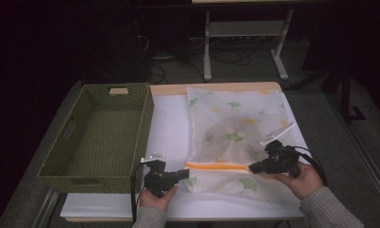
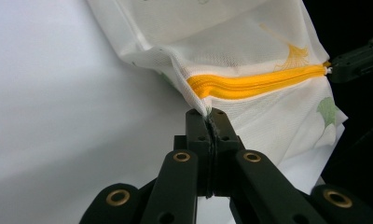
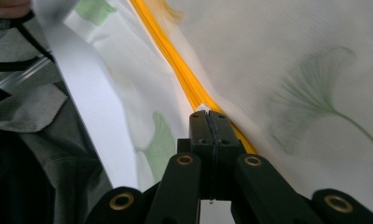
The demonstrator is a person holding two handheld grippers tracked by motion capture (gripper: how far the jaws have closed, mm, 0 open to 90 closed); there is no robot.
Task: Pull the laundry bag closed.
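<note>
A white mesh bag (image 1: 235, 118) printed with green and yellow leaves lies flat on the table, with an orange zipper (image 1: 216, 166) running across its near end. My left gripper (image 1: 187, 173) is shut on the bag's fabric at the zipper's left end; in the left gripper view the jaws pinch the mesh (image 2: 208, 114) just below the orange zipper (image 2: 250, 84). My right gripper (image 1: 251, 167) is shut on the zipper's right end. The right gripper view has its tips (image 3: 208, 116) closed on the orange zipper (image 3: 175, 60). The right gripper (image 2: 357, 58) is also seen from the left gripper view.
An empty green woven basket (image 1: 83, 183) stands on the left part of the table, close to the left gripper. A white sheet (image 1: 169, 128) covers the tabletop between basket and bag. Beyond the table's far edge are the white legs of another table (image 1: 207, 47) and cables on the floor.
</note>
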